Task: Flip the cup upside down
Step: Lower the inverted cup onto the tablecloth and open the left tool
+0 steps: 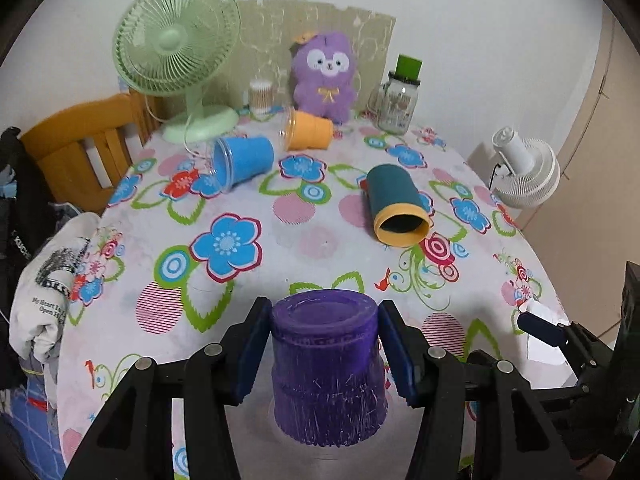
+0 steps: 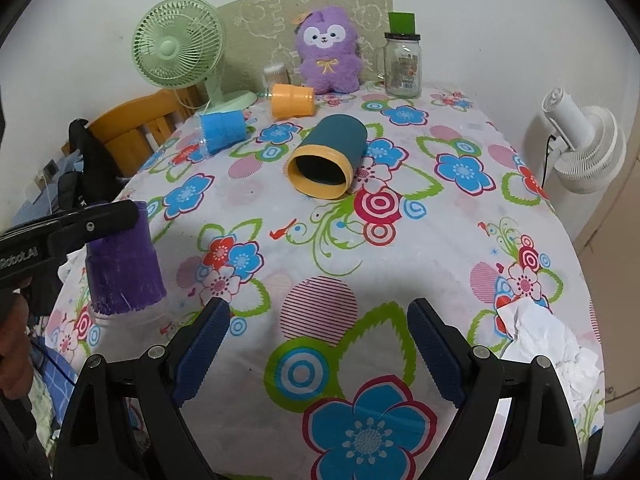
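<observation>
A purple cup (image 1: 328, 364) stands upside down, base up, on the flowered tablecloth (image 1: 280, 240) near the front edge. My left gripper (image 1: 326, 344) has a blue pad on each side of it, touching or nearly touching its walls. In the right wrist view the same purple cup (image 2: 122, 268) shows at the left with the left gripper's finger across its top. My right gripper (image 2: 320, 344) is open and empty above the front of the table. A teal cup with a yellow rim (image 1: 396, 206) (image 2: 328, 156) lies on its side. A blue cup (image 1: 244, 160) (image 2: 222, 130) and an orange cup (image 1: 310, 130) (image 2: 292, 100) also lie on their sides.
At the back stand a green fan (image 1: 180, 60), a purple plush toy (image 1: 324, 76), a glass jar (image 1: 398, 102) and a small swab container (image 1: 261, 96). A white fan (image 1: 524, 172) is beyond the right edge. Crumpled white paper (image 2: 548, 344) lies front right. A wooden chair (image 1: 80, 148) stands left.
</observation>
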